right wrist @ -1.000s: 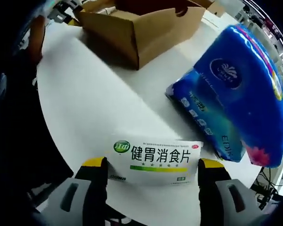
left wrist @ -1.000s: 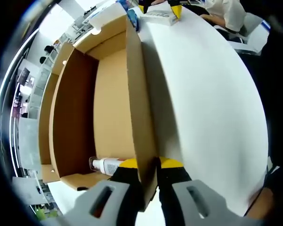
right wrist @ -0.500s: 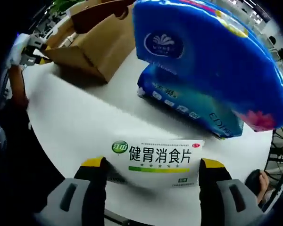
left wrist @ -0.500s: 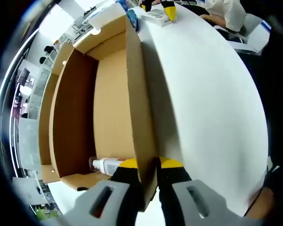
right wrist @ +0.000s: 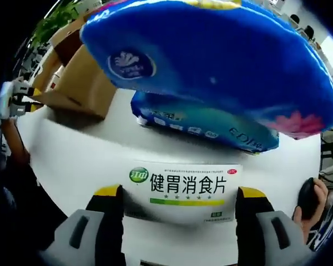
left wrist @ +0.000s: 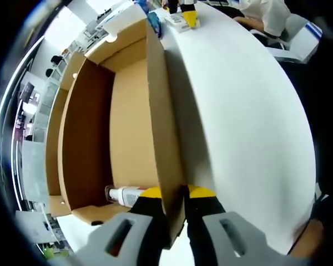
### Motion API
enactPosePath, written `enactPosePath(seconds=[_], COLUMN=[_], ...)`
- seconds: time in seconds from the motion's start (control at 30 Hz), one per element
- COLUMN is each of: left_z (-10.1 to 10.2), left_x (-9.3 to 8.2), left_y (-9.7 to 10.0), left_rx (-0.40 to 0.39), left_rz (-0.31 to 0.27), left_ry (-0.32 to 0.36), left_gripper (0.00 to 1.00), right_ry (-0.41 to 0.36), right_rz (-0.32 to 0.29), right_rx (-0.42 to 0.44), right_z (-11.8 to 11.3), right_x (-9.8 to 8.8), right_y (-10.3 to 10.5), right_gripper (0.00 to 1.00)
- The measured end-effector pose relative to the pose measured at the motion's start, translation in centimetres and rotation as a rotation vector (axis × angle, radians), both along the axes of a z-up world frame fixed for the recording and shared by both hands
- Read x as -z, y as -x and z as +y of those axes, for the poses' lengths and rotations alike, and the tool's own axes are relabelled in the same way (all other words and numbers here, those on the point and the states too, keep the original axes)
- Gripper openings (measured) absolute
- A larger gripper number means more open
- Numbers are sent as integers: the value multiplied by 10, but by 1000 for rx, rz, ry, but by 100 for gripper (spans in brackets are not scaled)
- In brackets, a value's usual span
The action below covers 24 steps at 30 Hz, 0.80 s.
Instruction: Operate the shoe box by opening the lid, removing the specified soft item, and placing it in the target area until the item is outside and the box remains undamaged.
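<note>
Cardboard shoe box [left wrist: 127, 111], one, open, left gripper [left wrist: 173, 194] clamped on its wall; one bottle [left wrist: 124, 194] inside. Right gripper [right wrist: 179, 194] grips one medicine box [right wrist: 183, 188] beside one blue tissue pack [right wrist: 222, 72].

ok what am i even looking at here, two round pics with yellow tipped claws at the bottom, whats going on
There is no robot here. A person holds a hand-held gripper in each hand, and a fisheye camera rides on each one, so each round picture looks forward along that gripper's own two fingers.

In the left gripper view, the left gripper is shut on the wall of an open cardboard box, which stands on a white table. A small bottle lies inside the box.

In the right gripper view, the right gripper holds a white medicine box between its fingers, just above the table. Beyond it lies a big blue soft pack, already outside the cardboard box.

The right gripper with its medicine box also appears far off at the top of the left gripper view.
</note>
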<state>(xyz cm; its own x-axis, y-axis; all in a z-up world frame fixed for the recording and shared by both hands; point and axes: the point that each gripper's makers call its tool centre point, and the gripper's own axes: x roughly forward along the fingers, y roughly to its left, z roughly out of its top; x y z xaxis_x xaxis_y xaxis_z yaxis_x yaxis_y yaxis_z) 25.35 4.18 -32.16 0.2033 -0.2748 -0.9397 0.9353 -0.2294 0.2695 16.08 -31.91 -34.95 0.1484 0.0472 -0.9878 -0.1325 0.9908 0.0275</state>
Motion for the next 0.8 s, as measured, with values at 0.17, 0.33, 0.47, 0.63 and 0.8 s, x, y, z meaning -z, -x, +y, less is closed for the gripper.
enactPosePath(seconds=[0.17, 0.33, 0.47, 0.63, 0.8], left_z=[0, 1, 1, 1, 1], left_x=[0, 0, 0, 0, 0], left_y=[1, 1, 1, 1, 1], left_rx=[0, 4, 3, 3, 6], left_rz=[-1, 1, 1, 2, 1], left_ry=[2, 5, 5, 4, 4], left_gripper=[10, 10, 10, 10, 10], right_ry=[0, 0, -1, 8, 5], right_rz=[3, 1, -8, -20, -40], right_rx=[57, 86, 142, 158, 128], right_z=[-2, -1, -6, -3, -4], right_x=[1, 1, 1, 1, 1], right_y=[-5, -8, -14, -13, -17], right_gripper=[86, 86, 86, 87, 87])
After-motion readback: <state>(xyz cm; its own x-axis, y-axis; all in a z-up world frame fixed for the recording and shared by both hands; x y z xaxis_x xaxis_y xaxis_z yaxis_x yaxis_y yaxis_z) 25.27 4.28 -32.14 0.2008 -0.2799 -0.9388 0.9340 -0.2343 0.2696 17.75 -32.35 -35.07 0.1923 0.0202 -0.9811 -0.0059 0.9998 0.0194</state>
